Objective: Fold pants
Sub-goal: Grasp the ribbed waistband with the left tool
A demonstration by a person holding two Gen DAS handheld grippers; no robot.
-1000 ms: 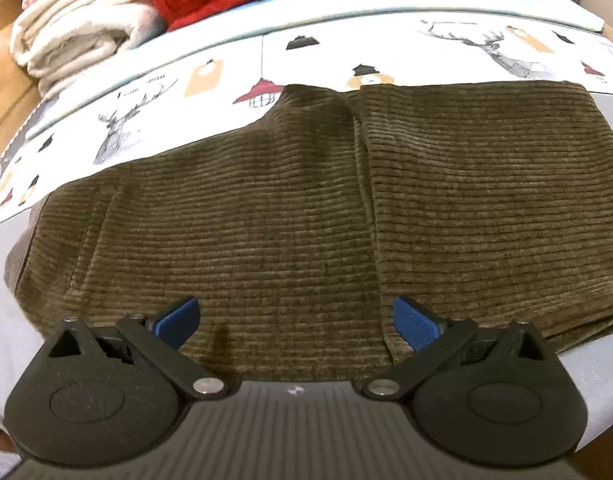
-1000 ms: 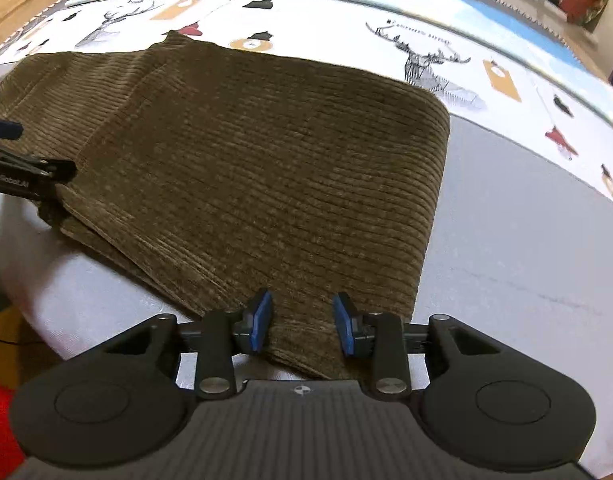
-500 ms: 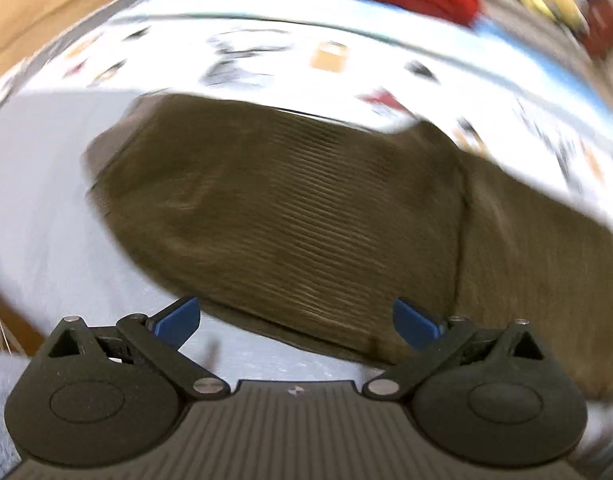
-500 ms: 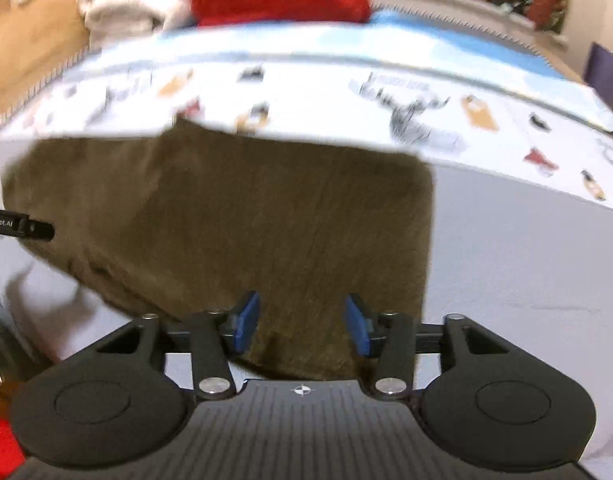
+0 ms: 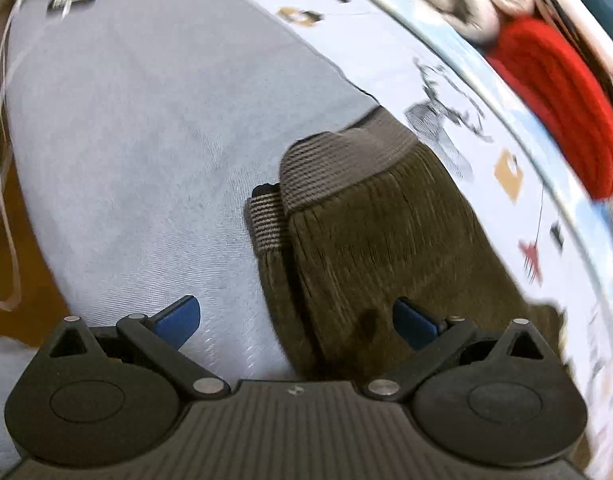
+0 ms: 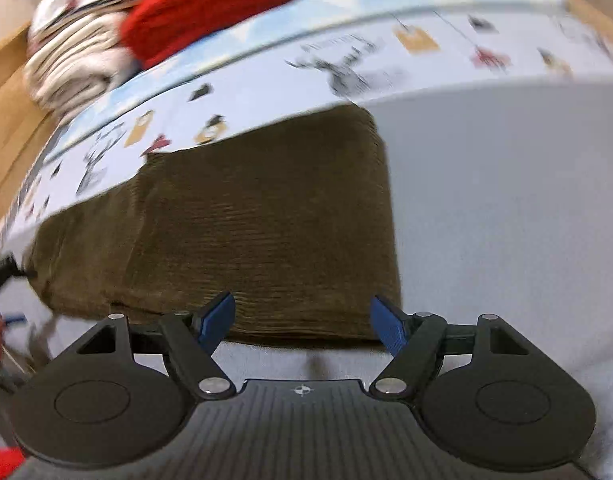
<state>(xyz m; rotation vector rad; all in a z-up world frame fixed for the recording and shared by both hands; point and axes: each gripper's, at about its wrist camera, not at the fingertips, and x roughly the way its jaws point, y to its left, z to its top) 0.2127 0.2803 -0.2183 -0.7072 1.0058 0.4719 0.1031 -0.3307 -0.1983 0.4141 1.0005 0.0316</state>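
On grey sheet [image 6: 506,200], folded pants [image 6: 246,220], printed bedcover [image 6: 266,80]

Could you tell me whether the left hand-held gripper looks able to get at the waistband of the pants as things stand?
Probably yes. The left hand-held gripper is open and empty, and the striped waistband of the pants lies uncovered on the grey sheet just ahead of its fingers, with nothing between.
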